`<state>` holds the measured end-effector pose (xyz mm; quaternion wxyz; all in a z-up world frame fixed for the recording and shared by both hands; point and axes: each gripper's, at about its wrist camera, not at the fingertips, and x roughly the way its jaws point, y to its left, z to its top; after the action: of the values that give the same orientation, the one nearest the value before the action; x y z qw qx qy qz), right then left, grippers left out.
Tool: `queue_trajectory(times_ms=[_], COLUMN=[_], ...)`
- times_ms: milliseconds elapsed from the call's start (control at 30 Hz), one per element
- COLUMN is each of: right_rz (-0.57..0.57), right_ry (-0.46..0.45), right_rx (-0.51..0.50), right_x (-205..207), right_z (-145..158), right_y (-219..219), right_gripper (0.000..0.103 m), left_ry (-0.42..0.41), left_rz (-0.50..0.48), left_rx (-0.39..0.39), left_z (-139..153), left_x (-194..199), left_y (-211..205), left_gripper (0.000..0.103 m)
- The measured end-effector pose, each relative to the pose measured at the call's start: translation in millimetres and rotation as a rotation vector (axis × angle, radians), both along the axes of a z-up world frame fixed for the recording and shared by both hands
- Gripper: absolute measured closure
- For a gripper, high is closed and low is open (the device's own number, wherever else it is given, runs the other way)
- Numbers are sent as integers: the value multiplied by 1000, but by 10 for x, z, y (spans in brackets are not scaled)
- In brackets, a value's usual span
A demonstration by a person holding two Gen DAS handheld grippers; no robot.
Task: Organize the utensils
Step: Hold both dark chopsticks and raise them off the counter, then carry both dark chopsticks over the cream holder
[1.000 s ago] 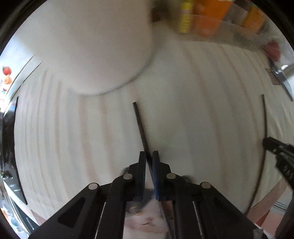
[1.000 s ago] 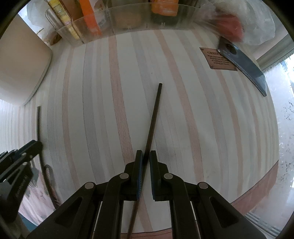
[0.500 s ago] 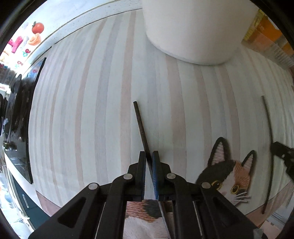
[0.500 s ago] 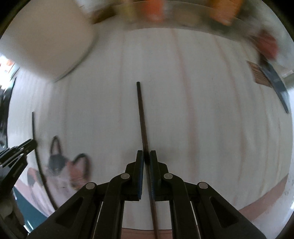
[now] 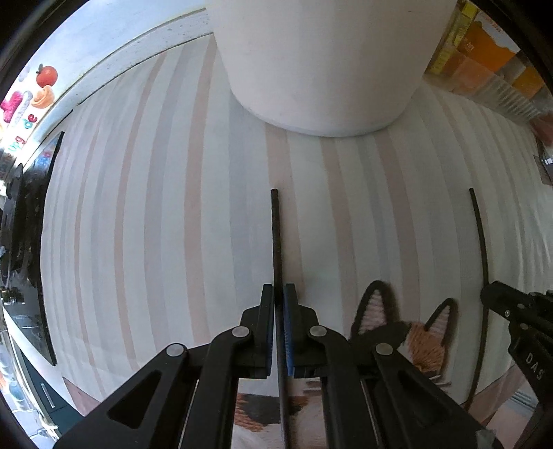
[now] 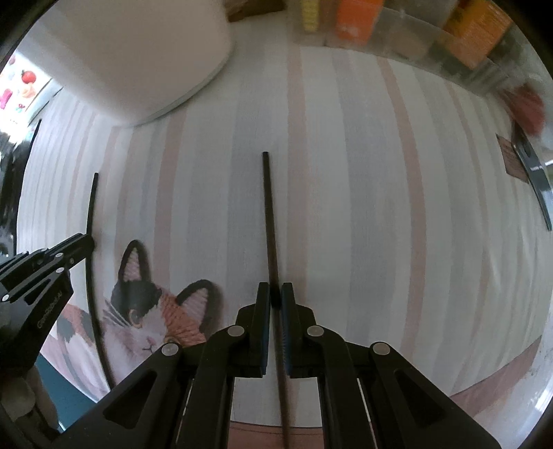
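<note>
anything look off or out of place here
Nothing is spilled or broken. Each claw is shut on one thin dark chopstick: the left claw on its chopstick, the right claw on its chopstick. The white round container stands upright on the striped tablecloth.

White capital letters "DAS" are read on the black plastic body of the right gripper, at about four o'clock in the left wrist view. Coloured letters, of which "g" and "de" can be made out, are seen on the white surface with fruit pictures at ten o'clock in that view. Small pale lettering is printed on the black plastic body of the left gripper, at eight o'clock in the right wrist view, but it is too blurred to be read. Print on the orange cartons and on the brown plaque is illegible.
</note>
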<state>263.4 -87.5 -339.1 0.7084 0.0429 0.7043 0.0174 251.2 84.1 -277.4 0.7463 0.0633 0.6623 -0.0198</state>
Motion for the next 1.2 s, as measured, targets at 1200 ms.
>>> queue_trajectory(times_ms=[1200], right_rz=[-58], right_ry=[-19], right_rx=[-23], right_x=[205], right_z=[-126], right_y=[-24], right_gripper=[98], left_ry=[-17], left_rz=[15], left_rx=[-44], left_z=[159], left_x=[-153], left_y=[-66], left_gripper=[100])
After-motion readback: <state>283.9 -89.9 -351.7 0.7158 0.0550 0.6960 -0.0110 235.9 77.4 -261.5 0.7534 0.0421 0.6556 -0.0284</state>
